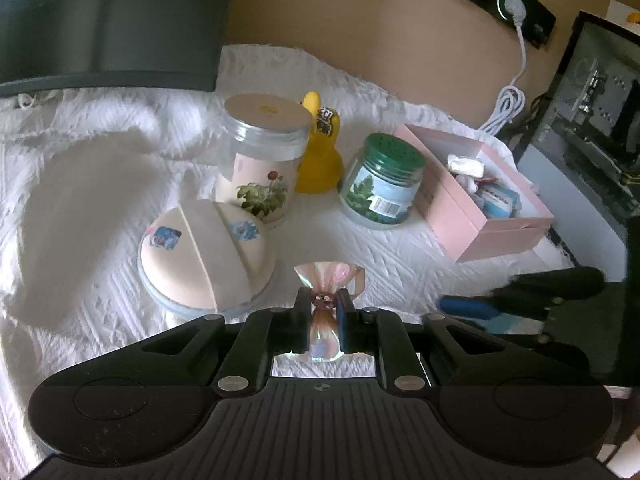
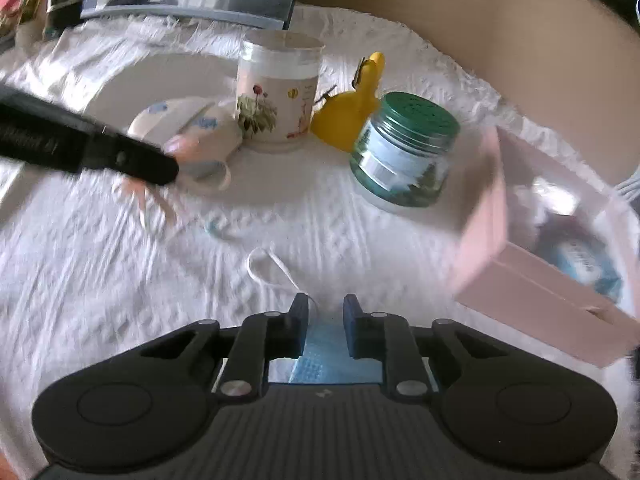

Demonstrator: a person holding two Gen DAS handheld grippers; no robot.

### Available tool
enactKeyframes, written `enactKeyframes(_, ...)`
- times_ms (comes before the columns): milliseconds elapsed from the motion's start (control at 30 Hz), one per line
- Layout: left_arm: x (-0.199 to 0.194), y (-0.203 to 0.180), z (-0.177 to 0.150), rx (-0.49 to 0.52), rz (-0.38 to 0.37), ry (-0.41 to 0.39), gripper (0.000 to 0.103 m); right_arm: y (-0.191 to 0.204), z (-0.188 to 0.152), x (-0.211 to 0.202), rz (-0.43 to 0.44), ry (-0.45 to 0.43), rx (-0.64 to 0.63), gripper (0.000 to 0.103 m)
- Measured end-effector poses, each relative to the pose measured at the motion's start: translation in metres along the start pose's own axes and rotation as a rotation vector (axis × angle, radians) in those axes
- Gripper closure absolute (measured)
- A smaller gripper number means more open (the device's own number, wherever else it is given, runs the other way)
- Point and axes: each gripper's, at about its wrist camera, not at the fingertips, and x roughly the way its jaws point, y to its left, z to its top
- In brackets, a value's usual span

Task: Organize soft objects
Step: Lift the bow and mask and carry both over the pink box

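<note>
My left gripper point(image 1: 325, 304) is shut on a small pink wrapped sachet point(image 1: 326, 280), held just above the white cloth, right of a round beige powder puff point(image 1: 208, 252). In the right wrist view the left gripper is the dark blurred arm point(image 2: 132, 160) over the puff point(image 2: 188, 132). My right gripper point(image 2: 326, 312) has a blue face mask point(image 2: 320, 350) between its fingers, its white ear loop point(image 2: 266, 266) trailing on the cloth; the jaws stand a little apart. The right gripper also shows in the left wrist view point(image 1: 520, 300). A pink open box point(image 1: 486, 204) at the right holds several soft items.
A floral jar point(image 1: 256, 160), a yellow duck toy point(image 1: 320, 156) and a green-lidded jar point(image 1: 382, 182) stand in a row on the white cloth point(image 1: 80, 220). A dark monitor point(image 1: 108, 20) sits at the back left, a computer case point(image 1: 592, 120) at the right.
</note>
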Motion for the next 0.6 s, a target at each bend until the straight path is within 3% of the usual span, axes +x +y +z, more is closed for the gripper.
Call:
enactKeyframes(133, 0.004, -0.003, -0.003, -0.007, -0.032, 0.009, 0.088, -0.014, -0.034, -0.026, -0.043, 0.052, -0.012, 0.085)
enactKeyframes(367, 0.018, -0.025, -0.003, 0.015, -0.092, 0.025, 0.088, -0.054, -0.086, -0.07, -0.125, 0.101, 0.098, 0.084)
enactKeyframes(400, 0.019, -0.029, -0.002, 0.022, -0.099, 0.025, 0.088, -0.062, -0.089, -0.078, -0.116, 0.086, 0.141, 0.079)
enactKeyframes(500, 0.02, -0.036, -0.003, 0.041, -0.109, 0.03, 0.088, -0.086, -0.091, -0.097, -0.059, 0.028, 0.315, 0.046)
enactKeyframes(533, 0.02, -0.038, -0.004, 0.049, -0.109, 0.033, 0.088, -0.094, -0.09, -0.101, -0.042, 0.006, 0.382, 0.041)
enactKeyframes(600, 0.02, -0.039, -0.007, 0.061, -0.107, 0.042, 0.088, -0.108, -0.09, -0.098, -0.024, -0.001, 0.512, 0.04)
